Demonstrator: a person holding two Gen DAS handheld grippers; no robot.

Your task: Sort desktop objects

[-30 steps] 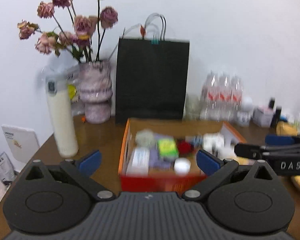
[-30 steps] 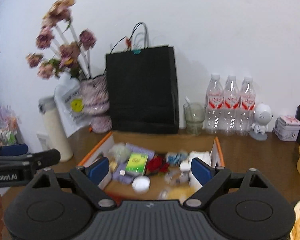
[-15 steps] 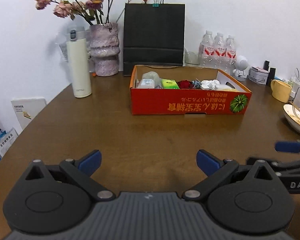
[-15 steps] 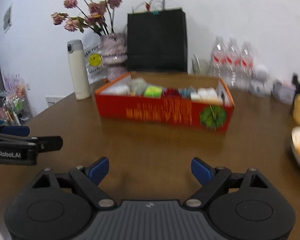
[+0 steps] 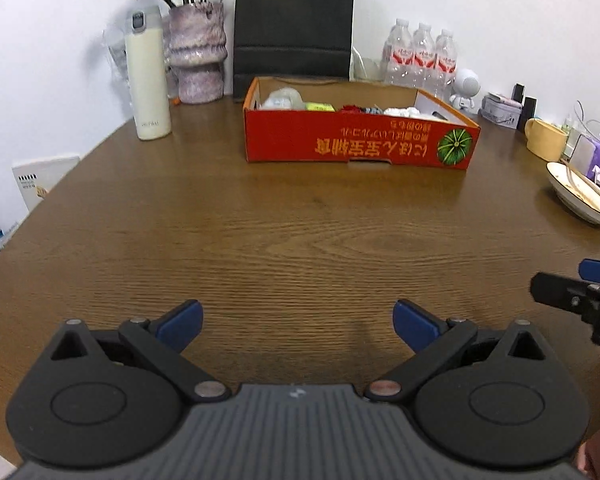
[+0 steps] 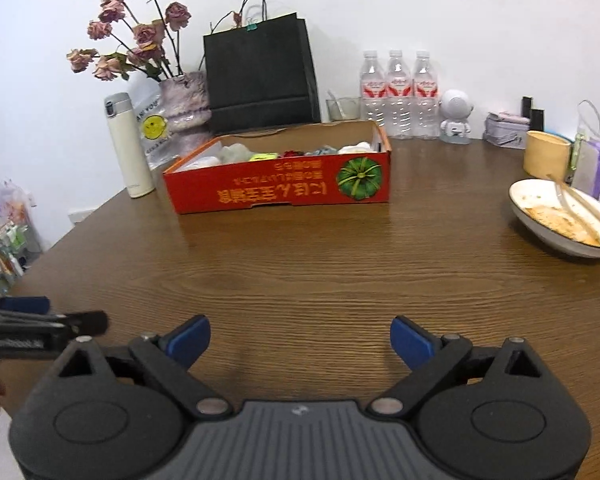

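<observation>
Box mid-table; bag behind.

orange upside-down print on red box, unreadable.

Lived-in home or small-office corner. Round wooden table against plain white wall. Dried roses in a vase, black paper bag, three water bottles, white thermos, yellow mug, used bowl with food residue. Red cardboard box holds mixed small items. Books and packets crowd the floor at left.
</observation>
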